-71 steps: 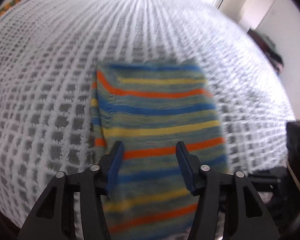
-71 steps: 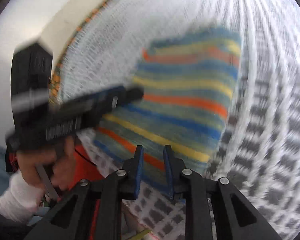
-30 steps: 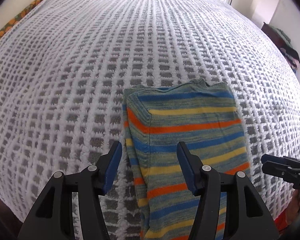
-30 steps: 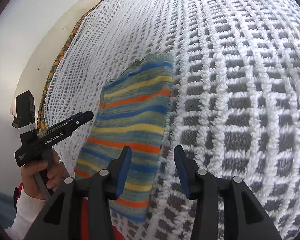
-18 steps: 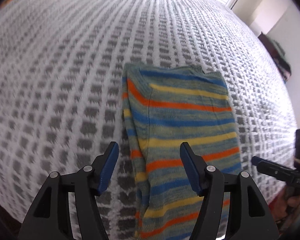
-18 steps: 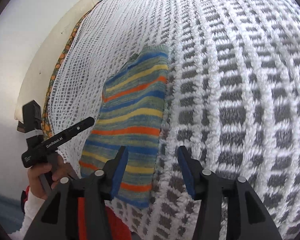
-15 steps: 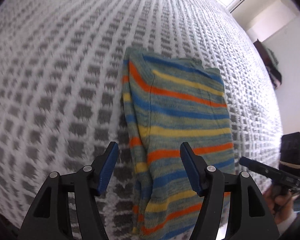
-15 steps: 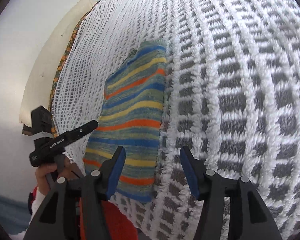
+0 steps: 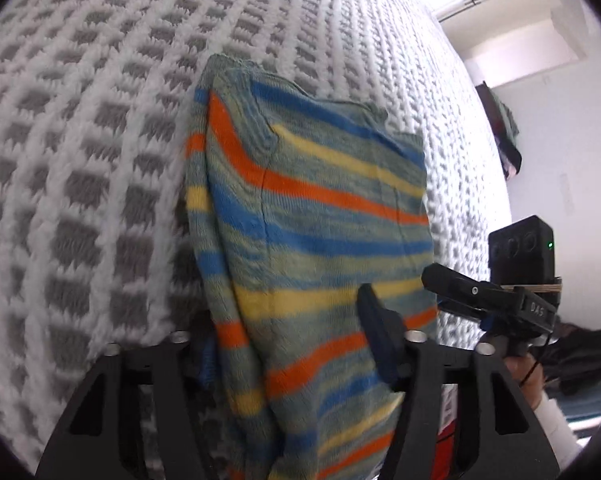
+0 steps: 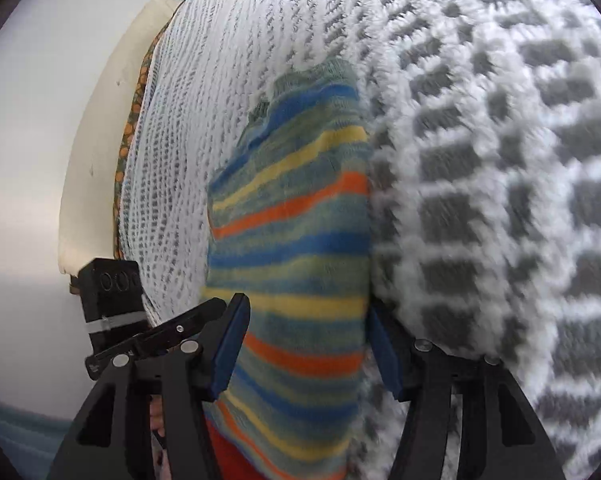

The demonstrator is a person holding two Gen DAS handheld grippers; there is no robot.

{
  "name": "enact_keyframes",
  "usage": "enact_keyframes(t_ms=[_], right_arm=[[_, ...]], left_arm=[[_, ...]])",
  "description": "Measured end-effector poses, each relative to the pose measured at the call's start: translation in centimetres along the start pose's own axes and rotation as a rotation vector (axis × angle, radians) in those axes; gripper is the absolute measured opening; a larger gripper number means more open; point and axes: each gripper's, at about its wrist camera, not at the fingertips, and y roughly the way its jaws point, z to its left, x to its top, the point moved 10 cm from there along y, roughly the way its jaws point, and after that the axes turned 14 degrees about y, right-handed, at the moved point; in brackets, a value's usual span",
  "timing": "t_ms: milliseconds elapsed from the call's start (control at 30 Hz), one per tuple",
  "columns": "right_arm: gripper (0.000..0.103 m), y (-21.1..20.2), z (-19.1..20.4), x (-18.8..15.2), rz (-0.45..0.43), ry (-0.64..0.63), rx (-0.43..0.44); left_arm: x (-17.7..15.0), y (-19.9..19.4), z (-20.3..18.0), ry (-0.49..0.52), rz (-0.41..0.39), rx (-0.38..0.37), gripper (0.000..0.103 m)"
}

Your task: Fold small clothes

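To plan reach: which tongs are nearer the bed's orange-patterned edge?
Left. The left tongs are beside the striped sweater, toward that orange-patterned edge; the right tongs straddle the sweater, farther away.

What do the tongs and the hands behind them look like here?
Both tongs, left and right, are matte black angular frames with silver screws and blue finger pads. Seen from the other side, each carries a black camera box, one with a green LED, and white lettering on the body. The right hand is bare with a white sleeve.
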Motion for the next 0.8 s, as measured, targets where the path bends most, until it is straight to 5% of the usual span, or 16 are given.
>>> enact_keyframes(t_ms=[33, 67, 133, 433, 700, 800], right_arm=[[0.058, 0.3, 0.0, 0.4, -0.003, 0.018, 0.011], [0.054, 0.6, 0.1, 0.6, -0.001, 0.034, 0.025], [0.02, 0.8, 0.1, 0.9, -0.003, 0.013, 0.002], [0.019, -2.9, 8.7, -1.6, -0.066, -0.269, 0.019], [0.019, -2.5, 19.4, 0.7, -0.112, -0.42, 0.075], [0.02, -0.9, 20.9, 2.5, -0.119, -0.433, 0.043]], left_arm=[[0.3, 0.1, 0.1, 0.001, 0.004, 0.002, 0.018], [0.5, -0.2, 0.0, 0.011, -0.002, 0.002, 0.015], [0.7, -1.3, -0.6, 0.055, -0.029, 0.005, 0.013], [2.8, -9.5, -3.3, 0.14, -0.212, 0.053, 0.012], [8.2, -16.8, -0.8, 0.119, -0.378, 0.114, 0.013], [8.7, -15.2, 1.2, 0.087, -0.335, 0.189, 0.037]])
